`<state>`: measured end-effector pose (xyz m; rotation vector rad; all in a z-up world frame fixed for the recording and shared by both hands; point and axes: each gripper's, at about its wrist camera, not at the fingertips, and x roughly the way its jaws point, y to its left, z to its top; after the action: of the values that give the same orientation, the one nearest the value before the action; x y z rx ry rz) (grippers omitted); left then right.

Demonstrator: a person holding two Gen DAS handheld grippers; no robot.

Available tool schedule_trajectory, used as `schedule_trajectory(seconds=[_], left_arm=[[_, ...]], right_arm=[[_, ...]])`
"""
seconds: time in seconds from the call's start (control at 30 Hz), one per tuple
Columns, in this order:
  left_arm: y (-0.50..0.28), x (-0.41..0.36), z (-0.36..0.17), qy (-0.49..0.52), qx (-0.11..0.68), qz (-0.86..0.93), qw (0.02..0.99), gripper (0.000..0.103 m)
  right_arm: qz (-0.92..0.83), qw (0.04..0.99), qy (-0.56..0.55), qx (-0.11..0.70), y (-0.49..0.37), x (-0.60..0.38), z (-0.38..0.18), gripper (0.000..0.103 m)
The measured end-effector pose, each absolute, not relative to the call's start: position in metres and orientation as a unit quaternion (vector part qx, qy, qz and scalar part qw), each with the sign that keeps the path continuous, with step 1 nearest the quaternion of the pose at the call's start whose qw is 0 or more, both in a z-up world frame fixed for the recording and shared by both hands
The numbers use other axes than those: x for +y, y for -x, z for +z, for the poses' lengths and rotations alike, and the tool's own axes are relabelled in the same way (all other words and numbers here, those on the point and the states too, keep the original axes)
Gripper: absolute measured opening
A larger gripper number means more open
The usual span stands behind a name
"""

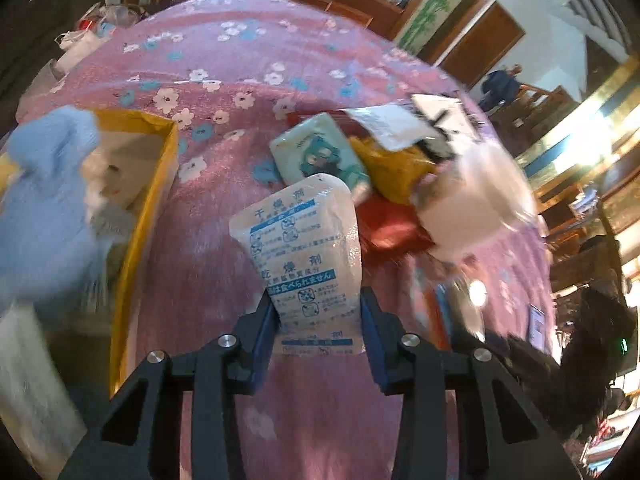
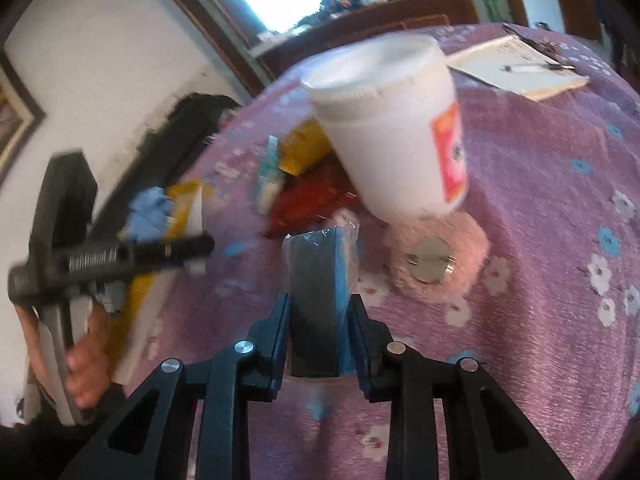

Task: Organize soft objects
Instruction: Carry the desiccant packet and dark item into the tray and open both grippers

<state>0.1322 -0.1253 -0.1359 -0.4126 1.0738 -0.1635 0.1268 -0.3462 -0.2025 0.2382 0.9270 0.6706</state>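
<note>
Only the left view shows the left hand-held gripper (image 1: pixel 318 312) squeezing a white packet (image 1: pixel 304 256) near the yellow box (image 1: pixel 160 184). Only the right view shows the right hand-held gripper (image 2: pixel 318 320) pinching a wrapped blue sponge (image 2: pixel 320 280). A white tub (image 2: pixel 392 128) lies tipped just past it.

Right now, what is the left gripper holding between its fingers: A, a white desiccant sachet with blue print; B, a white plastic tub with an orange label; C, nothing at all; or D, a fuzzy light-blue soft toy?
A: in the left wrist view the left gripper is closed on the lower part of the white desiccant sachet with blue print, which stands up between its fingers.
</note>
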Motion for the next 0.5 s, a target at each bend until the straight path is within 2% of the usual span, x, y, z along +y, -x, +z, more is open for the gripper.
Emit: schedule_trajectory(seconds=[0.27, 0.5], left_arm=[[-0.059, -0.119, -0.088, 0.191, 0.448, -0.132, 0.864, 0.039], [-0.009, -0.050, -0.049, 0.173, 0.395, -0.060, 0.900, 0.039]], right_arm=[[0.314, 0.856, -0.132, 0.389, -0.098, -0.335, -0.177, 0.031], [0.402, 0.832, -0.133, 0.357, -0.065, -0.238, -0.138, 0.031]])
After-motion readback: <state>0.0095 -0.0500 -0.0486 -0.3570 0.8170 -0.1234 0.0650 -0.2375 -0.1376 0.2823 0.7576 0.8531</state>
